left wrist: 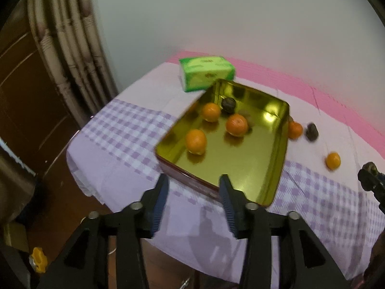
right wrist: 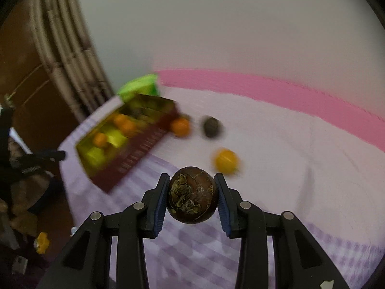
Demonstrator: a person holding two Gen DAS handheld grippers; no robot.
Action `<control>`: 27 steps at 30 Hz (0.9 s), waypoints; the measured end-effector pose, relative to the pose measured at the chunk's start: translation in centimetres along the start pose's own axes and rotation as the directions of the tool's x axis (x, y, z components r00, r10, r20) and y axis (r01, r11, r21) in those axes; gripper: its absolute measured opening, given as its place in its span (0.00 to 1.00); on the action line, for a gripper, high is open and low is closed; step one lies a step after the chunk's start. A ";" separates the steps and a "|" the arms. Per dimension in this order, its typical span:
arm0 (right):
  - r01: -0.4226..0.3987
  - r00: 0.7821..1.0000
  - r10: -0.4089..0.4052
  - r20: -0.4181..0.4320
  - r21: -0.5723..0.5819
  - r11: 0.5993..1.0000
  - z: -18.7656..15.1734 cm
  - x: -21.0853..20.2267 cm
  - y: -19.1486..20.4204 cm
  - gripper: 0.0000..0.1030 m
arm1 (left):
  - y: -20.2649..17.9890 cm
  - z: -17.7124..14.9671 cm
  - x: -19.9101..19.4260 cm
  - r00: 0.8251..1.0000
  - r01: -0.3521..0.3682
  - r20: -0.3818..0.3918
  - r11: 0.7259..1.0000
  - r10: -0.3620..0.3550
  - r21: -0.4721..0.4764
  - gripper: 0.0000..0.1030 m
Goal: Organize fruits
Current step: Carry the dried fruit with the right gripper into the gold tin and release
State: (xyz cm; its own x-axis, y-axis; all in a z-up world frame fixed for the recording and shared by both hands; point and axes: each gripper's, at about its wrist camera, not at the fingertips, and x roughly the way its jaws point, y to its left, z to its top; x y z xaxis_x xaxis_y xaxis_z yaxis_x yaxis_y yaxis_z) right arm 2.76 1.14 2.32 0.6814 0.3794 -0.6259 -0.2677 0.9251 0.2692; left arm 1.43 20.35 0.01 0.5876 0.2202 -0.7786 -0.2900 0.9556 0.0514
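On the counter [left wrist: 125,144], the gold tin [left wrist: 276,168] sits near the left edge holding three oranges [left wrist: 196,141] and a dark fruit [left wrist: 228,104]. The left tool [left wrist: 193,190] hangs released, empty, over the tin's near rim. The right tool [right wrist: 192,192] is clenched on a brown mangosteen [right wrist: 192,197] above the counter.

Left tool [left wrist: 193,200] and right tool [right wrist: 192,197]: black angular arms, ribbed blue pads [right wrist: 161,207], silver round pins at each joint.
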 end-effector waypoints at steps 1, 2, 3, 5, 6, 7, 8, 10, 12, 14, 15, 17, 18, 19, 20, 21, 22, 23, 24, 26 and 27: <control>-0.018 1.000 0.018 0.001 -0.010 1.000 0.6 0.4 0.8 0.34 | 0.3 0.1 -0.1 1.000 -0.016 0.010 1.000 0.016 -0.014 0.56; -0.042 0.999 0.042 0.000 -0.022 0.999 1.4 0.9 1.9 0.34 | 0.7 0.2 -0.2 1.000 -0.024 0.015 0.999 0.024 -0.023 0.57; -0.061 0.998 0.061 -0.002 -0.028 0.998 1.9 1.3 2.6 0.34 | 0.9 0.3 -0.1 0.999 -0.028 0.019 0.999 0.029 -0.030 0.57; -0.101 0.995 0.100 -0.016 -0.040 0.994 3.2 2.6 4.2 0.34 | 1.4 0.6 -0.2 0.999 -0.029 0.022 0.999 0.030 -0.037 0.57; -0.115 0.993 0.114 -0.026 -0.046 0.992 3.6 3.3 5.0 0.34 | 1.5 0.6 -0.1 0.999 -0.031 0.021 0.999 0.032 -0.038 0.57; -0.135 0.990 0.133 -0.043 -0.053 0.989 4.3 4.3 5.9 0.34 | 1.5 0.7 0.0 0.999 -0.033 0.018 0.999 0.034 -0.038 0.57; -0.146 0.988 0.143 -0.055 -0.057 0.988 4.5 5.0 6.5 0.34 | 1.6 0.7 0.1 0.999 -0.035 0.015 0.999 0.036 -0.037 0.57; -0.170 0.983 0.164 -0.084 -0.066 0.983 5.2 6.5 7.8 0.34 | 1.7 0.8 0.3 0.999 -0.046 0.011 0.998 0.046 -0.035 0.57; -0.195 0.975 0.186 -0.119 -0.071 0.978 5.6 8.2 9.2 0.34 | 1.9 1.0 0.6 0.998 -0.058 0.008 0.998 0.059 -0.033 0.57; -0.208 0.969 0.196 -0.149 -0.071 0.975 5.8 9.6 10.1 0.34 | 2.2 1.1 0.9 0.998 -0.057 -0.003 0.998 0.057 -0.040 0.58; -0.218 0.964 0.203 -0.169 -0.071 0.973 5.9 10.5 10.6 0.34 | 2.4 1.1 1.0 0.998 -0.054 -0.009 0.997 0.054 -0.048 0.59; -0.226 0.959 0.208 -0.191 -0.074 0.971 6.0 11.7 11.4 0.34 | 2.8 1.2 1.3 0.999 -0.046 -0.024 0.997 0.045 -0.064 0.59; -0.232 0.956 0.213 -0.201 -0.077 0.970 6.1 12.4 11.8 0.34 | 2.9 1.2 1.5 0.999 -0.045 -0.031 0.997 0.043 -0.067 0.59; -0.236 0.953 0.215 -0.211 -0.080 0.968 6.1 13.0 12.3 0.34 | 3.0 1.2 1.6 0.999 -0.044 -0.035 0.997 0.042 -0.068 0.59; -0.236 0.953 0.214 -0.217 -0.084 0.968 6.2 13.5 12.7 0.34 | 3.0 1.2 1.6 0.998 -0.042 -0.038 0.997 0.039 -0.071 0.59; -0.236 0.952 0.212 -0.221 -0.088 0.968 6.3 14.0 13.0 0.34 | 3.0 1.2 1.7 0.999 -0.035 -0.045 0.997 0.031 -0.076 0.59; -0.237 0.951 0.211 -0.226 -0.094 0.967 6.5 14.5 13.3 0.34 | 3.0 1.2 1.8 0.998 -0.031 -0.048 0.996 0.027 -0.078 0.59; -0.235 0.951 0.208 -0.228 -0.098 0.967 6.6 14.7 13.5 0.34 | 2.9 1.2 1.9 0.998 -0.029 -0.052 0.997 0.025 -0.078 0.59; -0.233 0.951 0.205 -0.230 -0.102 0.967 6.8 15.0 13.6 0.34 | 2.9 1.2 2.0 0.998 -0.030 -0.055 0.997 0.026 -0.075 0.59; -0.230 0.952 0.200 -0.233 -0.110 0.967 7.3 15.7 13.9 0.34 | 2.8 1.1 2.1 0.998 -0.028 -0.063 0.997 0.023 -0.077 0.60; -0.226 0.953 0.195 -0.232 -0.114 0.967 7.5 16.0 14.0 0.34 | 2.8 1.1 2.2 0.998 -0.023 -0.067 0.997 0.018 -0.080 0.61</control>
State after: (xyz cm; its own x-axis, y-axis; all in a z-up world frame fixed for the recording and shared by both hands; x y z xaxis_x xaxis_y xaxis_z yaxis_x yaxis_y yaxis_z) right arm 15.03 20.05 1.56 0.4390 0.5458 -0.7137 -0.4907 0.8111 0.3184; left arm 2.70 23.74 -0.89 0.5305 0.2234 -0.8177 -0.3627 0.9317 0.0192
